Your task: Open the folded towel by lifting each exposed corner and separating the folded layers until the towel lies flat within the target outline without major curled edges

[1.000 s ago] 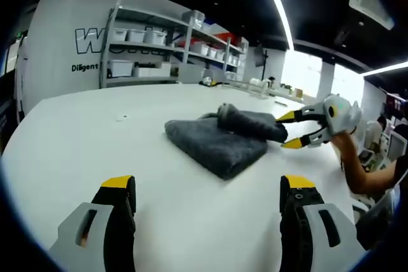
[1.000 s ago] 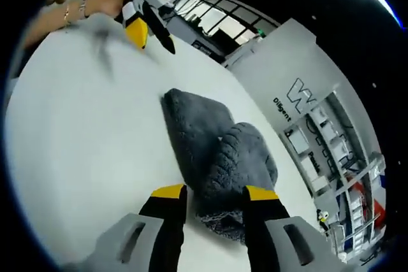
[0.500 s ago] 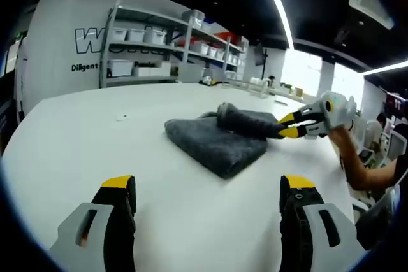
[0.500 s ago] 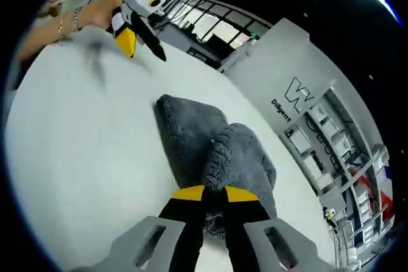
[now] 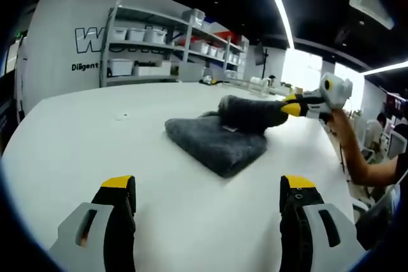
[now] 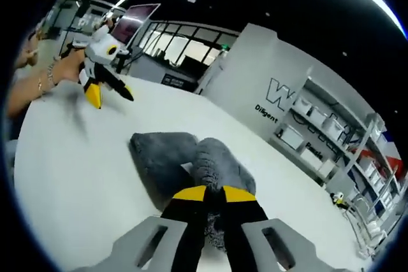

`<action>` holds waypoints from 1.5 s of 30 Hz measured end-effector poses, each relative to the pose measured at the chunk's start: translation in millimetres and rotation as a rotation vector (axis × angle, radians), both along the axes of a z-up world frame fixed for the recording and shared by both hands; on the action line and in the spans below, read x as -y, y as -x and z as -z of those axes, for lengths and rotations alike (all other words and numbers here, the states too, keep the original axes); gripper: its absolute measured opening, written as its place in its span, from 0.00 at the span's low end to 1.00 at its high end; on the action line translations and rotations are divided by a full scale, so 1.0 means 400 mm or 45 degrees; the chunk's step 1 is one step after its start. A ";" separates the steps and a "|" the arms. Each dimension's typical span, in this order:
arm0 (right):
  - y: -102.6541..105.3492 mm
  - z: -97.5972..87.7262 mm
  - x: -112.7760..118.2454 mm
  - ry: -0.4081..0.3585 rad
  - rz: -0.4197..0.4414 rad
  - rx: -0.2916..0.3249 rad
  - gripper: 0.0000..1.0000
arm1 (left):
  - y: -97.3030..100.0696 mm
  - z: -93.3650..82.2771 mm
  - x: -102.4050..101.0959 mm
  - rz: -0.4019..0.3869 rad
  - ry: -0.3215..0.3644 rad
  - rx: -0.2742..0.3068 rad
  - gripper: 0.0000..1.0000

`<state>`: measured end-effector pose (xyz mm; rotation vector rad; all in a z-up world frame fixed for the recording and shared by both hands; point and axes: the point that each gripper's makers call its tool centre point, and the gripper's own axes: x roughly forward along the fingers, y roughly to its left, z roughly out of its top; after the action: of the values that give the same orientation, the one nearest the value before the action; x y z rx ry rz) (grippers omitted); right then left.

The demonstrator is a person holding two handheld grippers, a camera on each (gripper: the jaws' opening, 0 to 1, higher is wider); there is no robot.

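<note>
A folded grey towel (image 5: 217,144) lies on a white tabletop (image 5: 76,138), one layer of it raised off the pile. In the right gripper view, the right gripper (image 6: 213,193) has its yellow-tipped fingers (image 6: 190,193) pressed together on the edge of that raised layer, which bunches up just past the tips while the rest of the towel (image 6: 162,157) rests on the tabletop (image 6: 70,176) beyond. The left gripper view shows the same pinch from across the towel, the right gripper (image 5: 292,107) holding the lifted fold above the pile. The left gripper (image 5: 207,186) sits well short of the towel, its fingers (image 5: 118,186) spread wide over bare tabletop. Shelves (image 5: 153,46) of bins stand behind.
</note>
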<state>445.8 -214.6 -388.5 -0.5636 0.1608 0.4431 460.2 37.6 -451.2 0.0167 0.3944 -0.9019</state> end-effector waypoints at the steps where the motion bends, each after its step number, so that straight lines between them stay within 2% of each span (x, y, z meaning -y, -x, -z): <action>1: -0.005 -0.012 0.006 -0.020 0.008 0.008 0.03 | 0.000 0.000 0.000 0.000 -0.001 -0.001 0.92; 8: -0.032 -0.084 0.075 -0.163 0.114 0.058 0.02 | -0.003 -0.002 -0.002 0.001 0.000 0.000 0.92; 9: -0.036 -0.091 0.094 -0.209 0.149 0.049 0.02 | -0.004 -0.001 -0.002 0.001 0.000 0.000 0.92; 12: -0.045 -0.099 0.126 -0.290 0.188 0.032 0.02 | 0.000 0.001 -0.001 0.001 -0.001 -0.002 0.92; 16: -0.062 -0.111 0.204 -0.456 0.281 0.051 0.02 | 0.008 0.005 0.002 0.000 -0.004 -0.003 0.92; 19: -0.071 -0.114 0.236 -0.499 0.313 0.064 0.02 | 0.009 0.006 0.003 0.001 -0.004 -0.003 0.92; 26: -0.115 -0.116 0.322 -0.698 0.431 0.066 0.01 | 0.001 0.007 0.000 -0.001 -0.008 -0.008 0.92; 33: -0.114 -0.080 0.408 -0.851 0.539 0.037 0.01 | 0.000 0.005 0.000 0.000 -0.006 -0.005 0.92; 36: -0.118 -0.054 0.421 -0.842 0.549 0.017 0.01 | 0.002 0.007 0.000 0.000 -0.010 -0.007 0.92; 40: -0.115 -0.015 0.469 -0.870 0.627 0.020 0.01 | 0.001 0.010 -0.001 -0.001 -0.014 -0.013 0.92; 45: -0.115 0.023 0.500 -0.889 0.673 0.001 0.02 | -0.007 0.006 -0.005 -0.003 -0.013 -0.012 0.92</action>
<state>491.9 -414.7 -397.6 0.1723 0.1365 -0.0327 463.0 39.8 -453.6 0.0217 0.4076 -0.8981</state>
